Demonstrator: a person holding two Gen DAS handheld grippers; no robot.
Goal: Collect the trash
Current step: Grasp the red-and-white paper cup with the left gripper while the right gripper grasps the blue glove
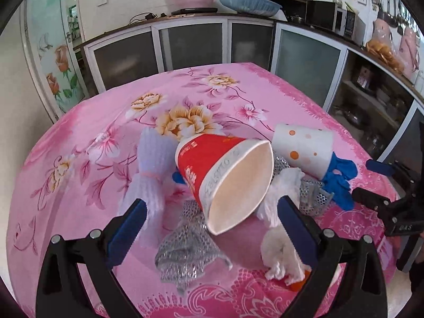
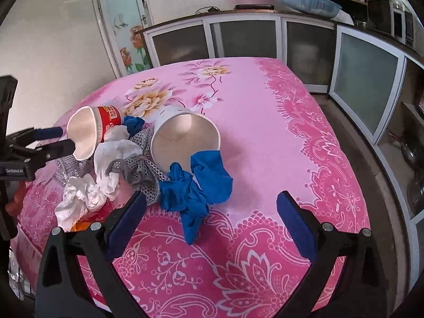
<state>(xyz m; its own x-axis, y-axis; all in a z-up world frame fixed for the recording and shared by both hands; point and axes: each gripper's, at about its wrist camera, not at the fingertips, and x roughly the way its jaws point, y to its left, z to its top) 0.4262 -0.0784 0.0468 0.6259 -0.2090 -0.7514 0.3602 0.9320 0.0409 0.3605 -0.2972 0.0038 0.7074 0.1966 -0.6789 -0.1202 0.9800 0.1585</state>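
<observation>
Pink floral tablecloth (image 1: 79,137) under red cup (image 1: 212,164), tissues (image 2: 106,159), blue glove (image 2: 196,190).

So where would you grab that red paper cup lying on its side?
Probably at the wide rim of the red paper cup. It lies tipped, mouth squashed into an oval facing the left gripper, whose open fingers flank it. Coming straight at the mouth, pinching across the oval's narrow width, looks easiest.

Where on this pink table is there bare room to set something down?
Free: the far stretch behind the red cup, and the right side past the dotted cup toward the cloth's lace border. Crowded: the near-left pile of cups, tissues, mesh and blue glove.
</observation>
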